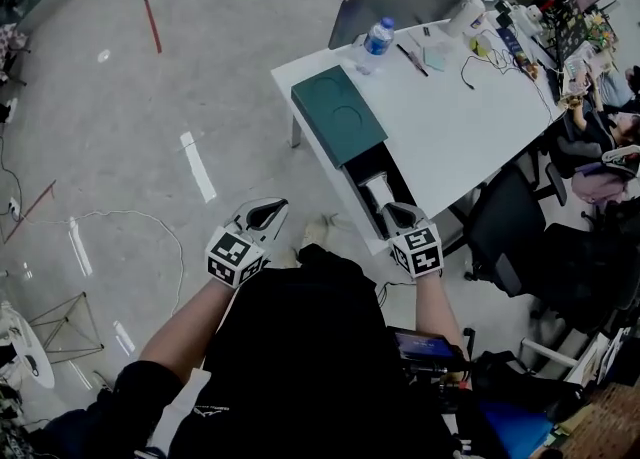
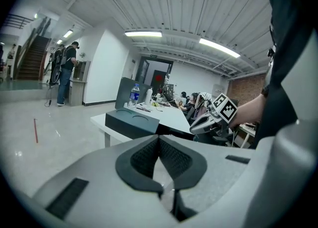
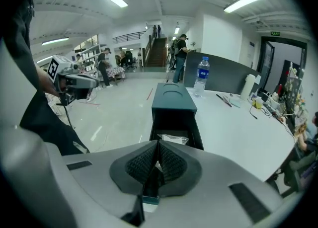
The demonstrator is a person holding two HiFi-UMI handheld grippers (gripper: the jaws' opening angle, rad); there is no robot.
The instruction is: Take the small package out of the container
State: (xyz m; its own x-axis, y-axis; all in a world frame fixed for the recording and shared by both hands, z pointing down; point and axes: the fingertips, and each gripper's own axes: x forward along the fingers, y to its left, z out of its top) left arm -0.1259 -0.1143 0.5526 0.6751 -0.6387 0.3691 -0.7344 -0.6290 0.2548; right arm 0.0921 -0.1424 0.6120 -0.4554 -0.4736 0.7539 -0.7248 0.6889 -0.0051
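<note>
Small package (image 3: 172, 139) lies in the pulled-open container (image 3: 173, 100), just ahead of the right gripper (image 3: 158, 143) and not touching it (jaws pressed together, nothing in them). Left gripper (image 2: 159, 140) is closed too, well off to the side.

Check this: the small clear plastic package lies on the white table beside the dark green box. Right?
No. The small clear plastic package lies inside the open dark green box, not on the white table; the right gripper view shows it.
</note>
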